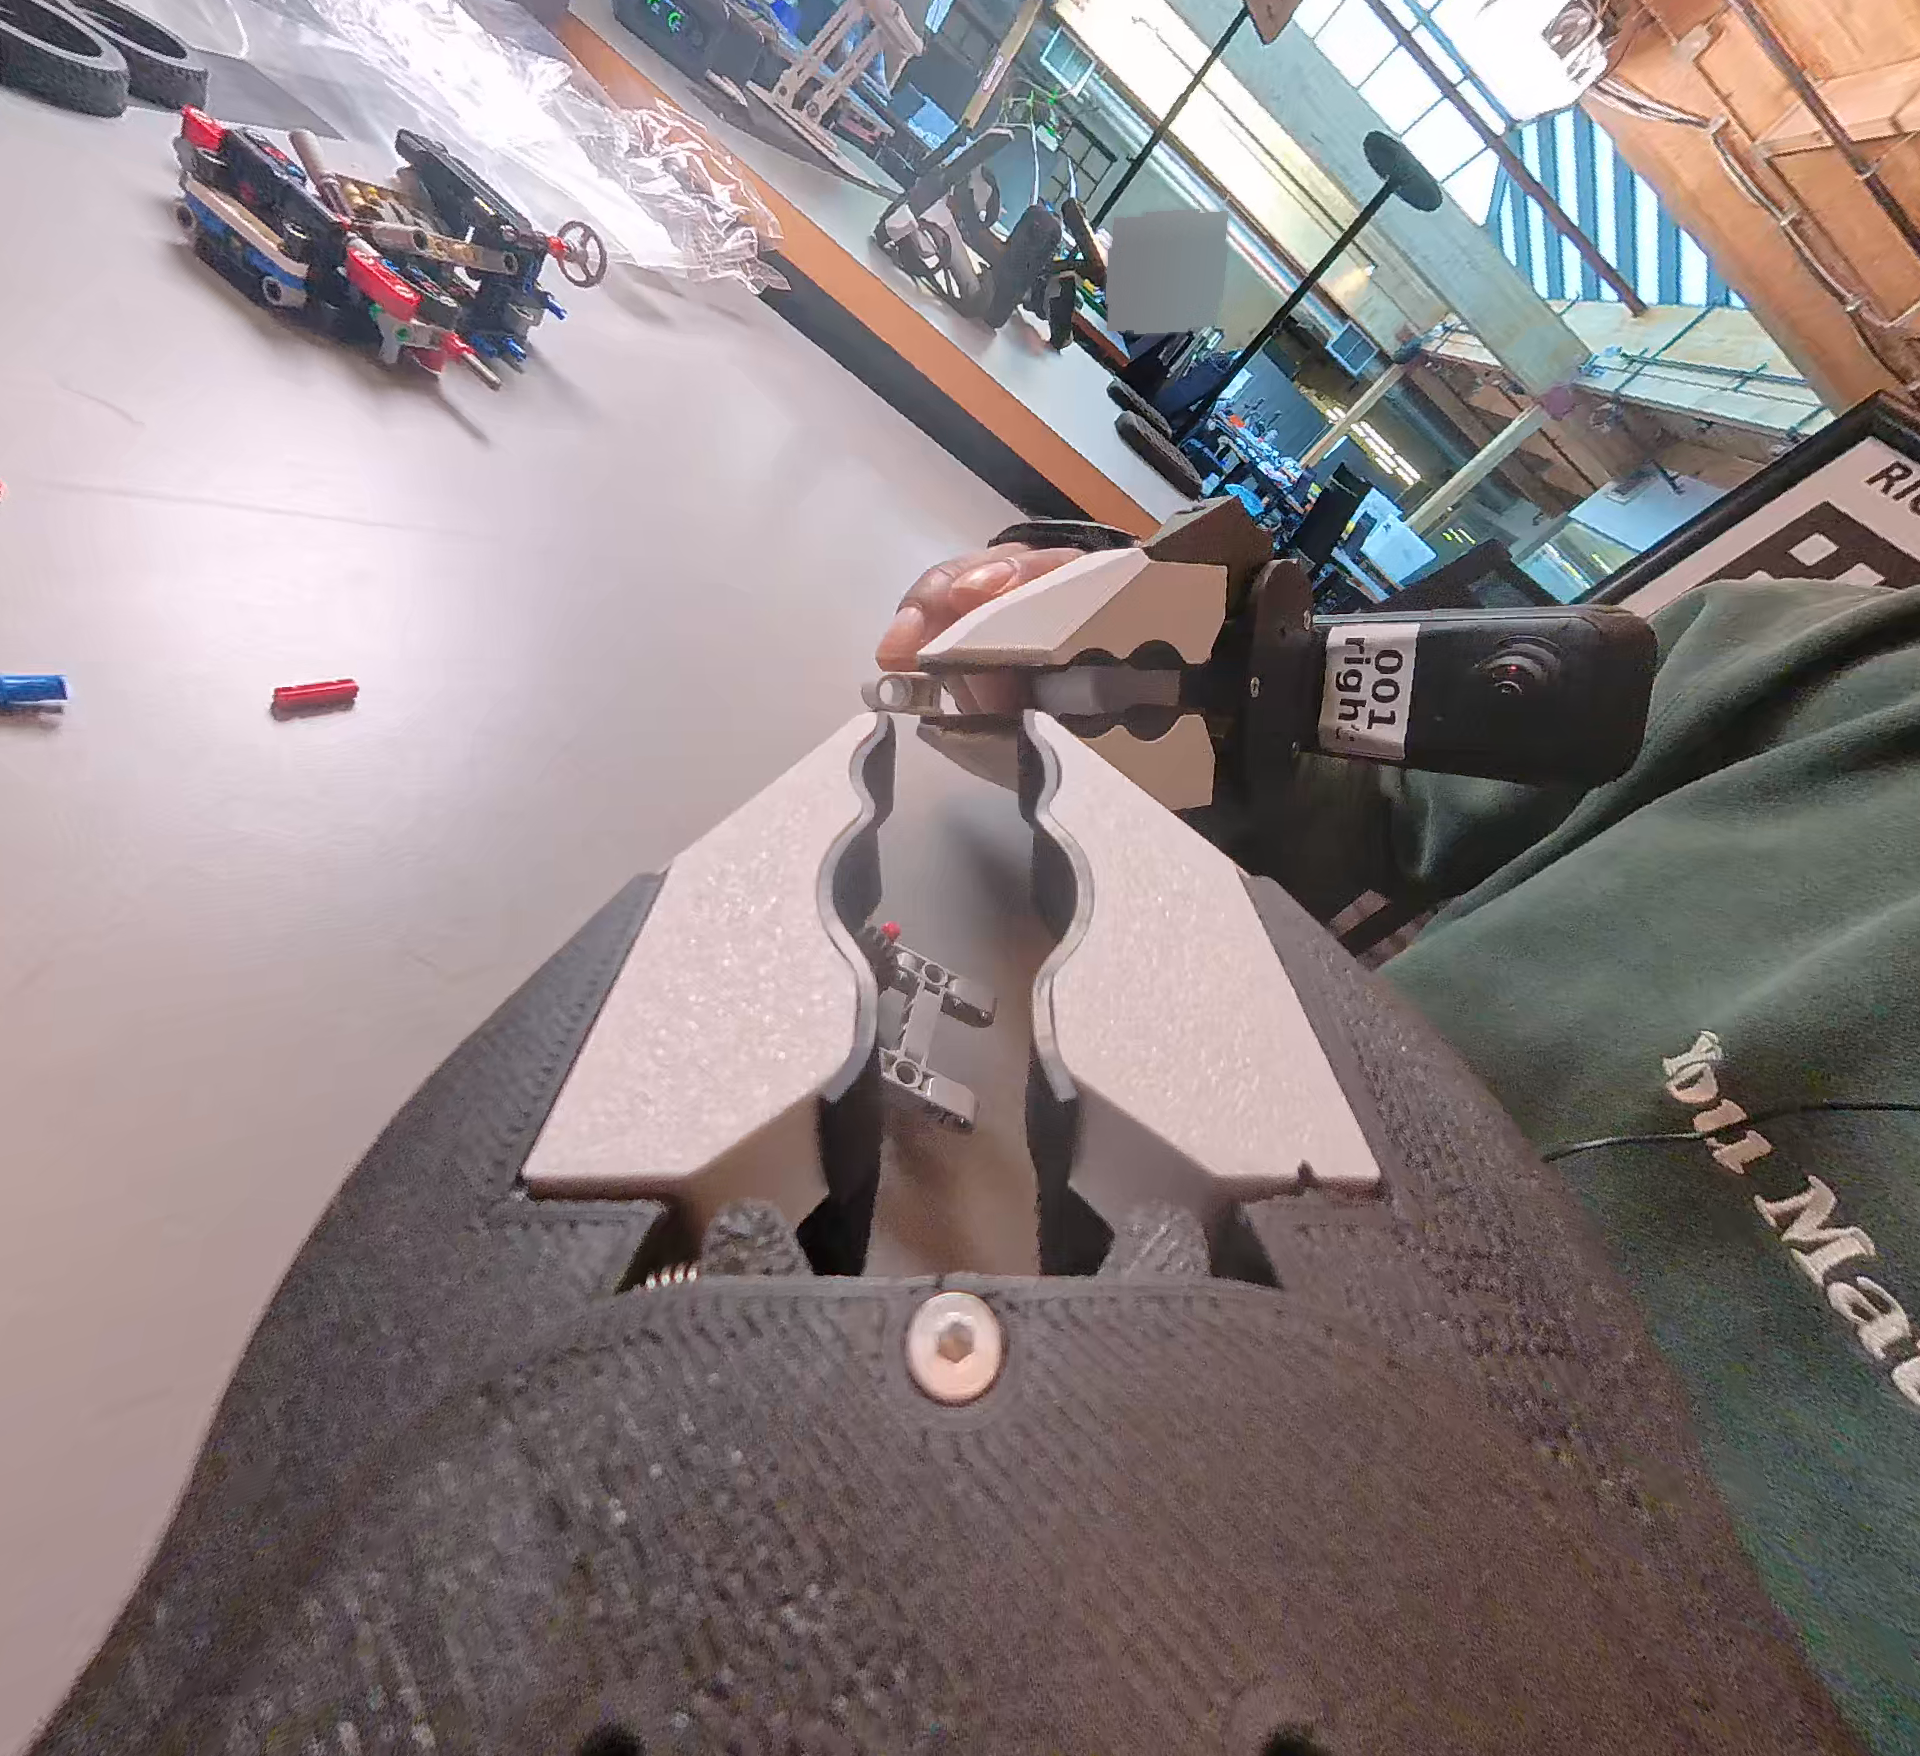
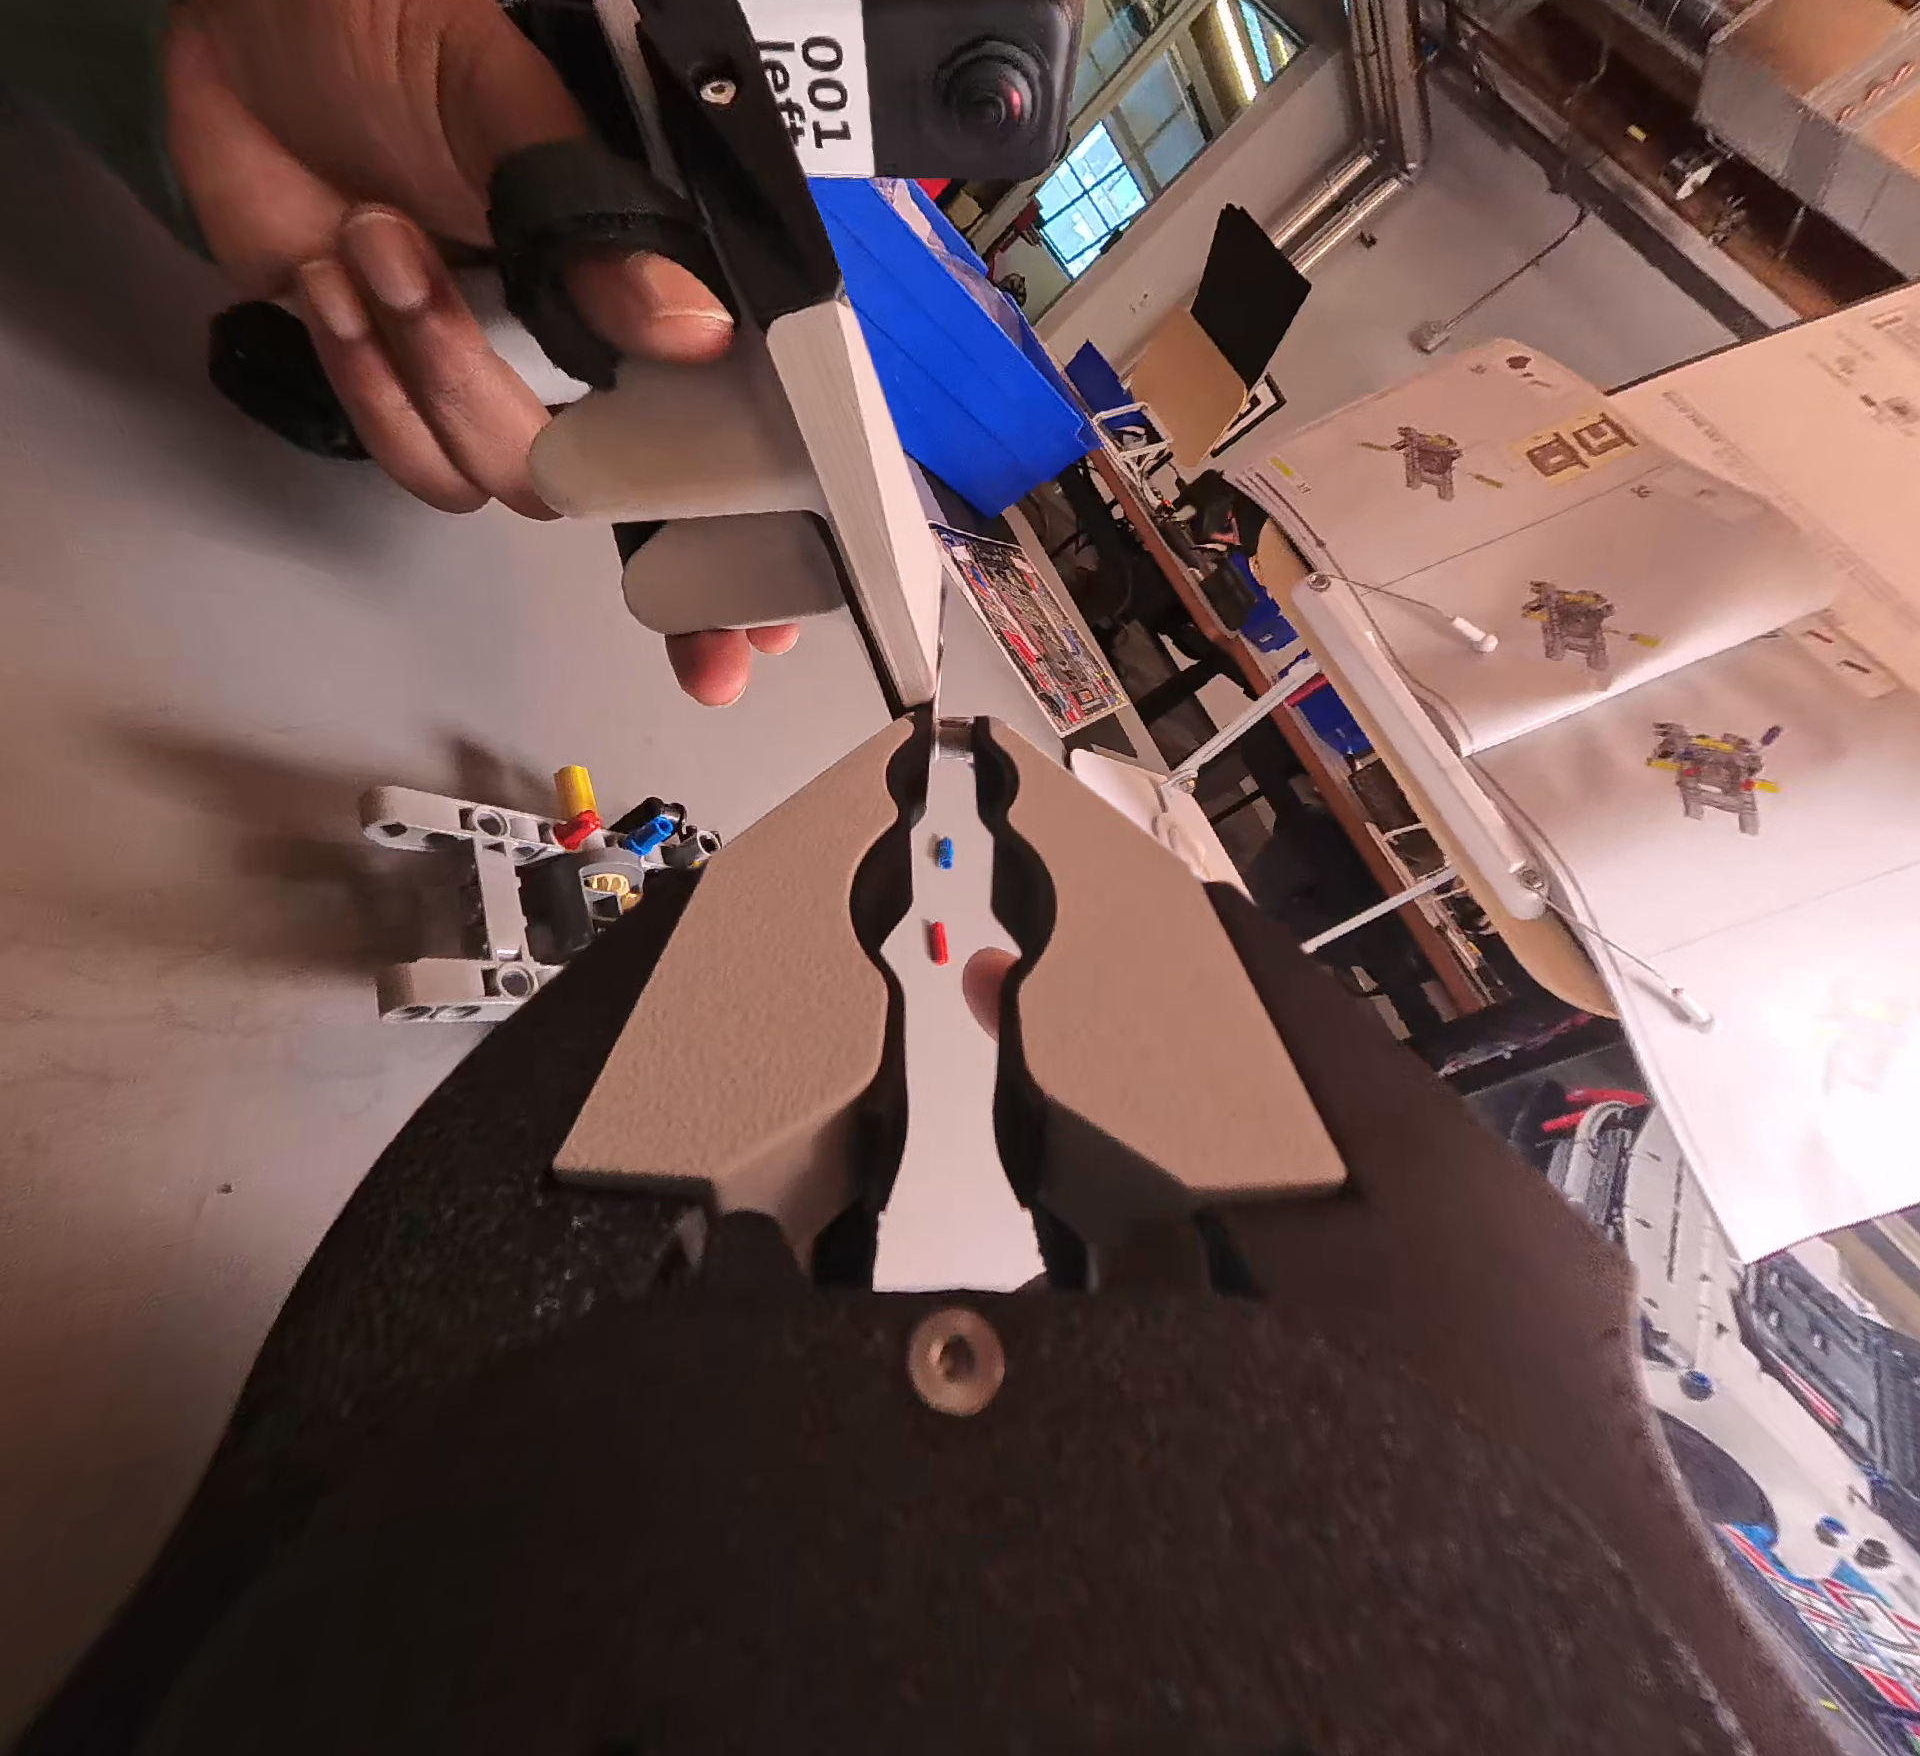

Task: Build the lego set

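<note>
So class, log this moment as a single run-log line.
right gripper: shut on grey beam | left gripper: open, empty | chassis: on table

The tabletop is pale grey. On it lie a red pin, a blue pin and a black, red, blue and white lego chassis. Each claw has light-grey fingers on a black body. The sleeve is dark green.

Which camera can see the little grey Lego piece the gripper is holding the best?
The left wrist view. It shows the grey piece from the side, pinched in the right gripper, one end with a round hole poking out. In the right wrist view only a sliver of it peeks between the fingertips.
</note>
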`<state>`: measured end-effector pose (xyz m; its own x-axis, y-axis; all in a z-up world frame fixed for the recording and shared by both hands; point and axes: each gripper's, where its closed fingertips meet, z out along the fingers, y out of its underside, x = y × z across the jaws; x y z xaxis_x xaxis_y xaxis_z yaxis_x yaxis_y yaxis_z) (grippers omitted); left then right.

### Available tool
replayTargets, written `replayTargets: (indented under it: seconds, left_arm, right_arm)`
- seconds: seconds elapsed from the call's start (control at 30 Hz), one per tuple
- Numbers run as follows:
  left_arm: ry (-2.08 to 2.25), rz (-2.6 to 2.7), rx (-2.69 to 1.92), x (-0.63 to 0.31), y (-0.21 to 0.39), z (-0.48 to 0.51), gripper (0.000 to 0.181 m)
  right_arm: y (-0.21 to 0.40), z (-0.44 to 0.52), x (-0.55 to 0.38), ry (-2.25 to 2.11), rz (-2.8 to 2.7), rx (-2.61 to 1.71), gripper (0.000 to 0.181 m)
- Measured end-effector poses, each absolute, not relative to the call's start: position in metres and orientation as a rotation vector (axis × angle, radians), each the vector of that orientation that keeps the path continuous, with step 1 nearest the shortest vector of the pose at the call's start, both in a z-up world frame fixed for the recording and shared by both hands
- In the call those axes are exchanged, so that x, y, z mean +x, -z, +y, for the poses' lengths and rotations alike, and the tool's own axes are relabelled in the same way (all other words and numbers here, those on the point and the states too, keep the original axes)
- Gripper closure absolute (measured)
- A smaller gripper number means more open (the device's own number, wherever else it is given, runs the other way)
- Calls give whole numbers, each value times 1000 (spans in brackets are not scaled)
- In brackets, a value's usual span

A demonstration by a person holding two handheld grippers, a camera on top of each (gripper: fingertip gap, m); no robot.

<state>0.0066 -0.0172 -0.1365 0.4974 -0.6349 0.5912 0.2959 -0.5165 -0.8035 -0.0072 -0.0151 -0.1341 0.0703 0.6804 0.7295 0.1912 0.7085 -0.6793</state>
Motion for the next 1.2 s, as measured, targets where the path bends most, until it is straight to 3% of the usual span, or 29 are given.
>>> replayTargets:
  seconds: [0.4, 0.47, 0.8, 1.07, 1.2]
  left_arm:
    - [1261, 289, -1700, 9, 131, -21, 160]
    - [1290, 283, -1689, 9, 130, -22, 163]
    - [1300, 301, -1689, 10, 131, -24, 173]
    - [872, 598, -1726, 12, 142, -27, 176]
    - [465, 816, -1707, 7, 152, -25, 177]
  right_arm:
    - [130, -25, -2, -666, -1481, -812, 173]
    - [132, -30, -1, -734, -1506, -823, 165]
    - [131, -41, 2, -982, -1529, -914, 158]
    - [128, -40, 5, -1173, -1505, -1024, 155]
    - [138, -25, 5, -1376, -1462, -1353, 157]
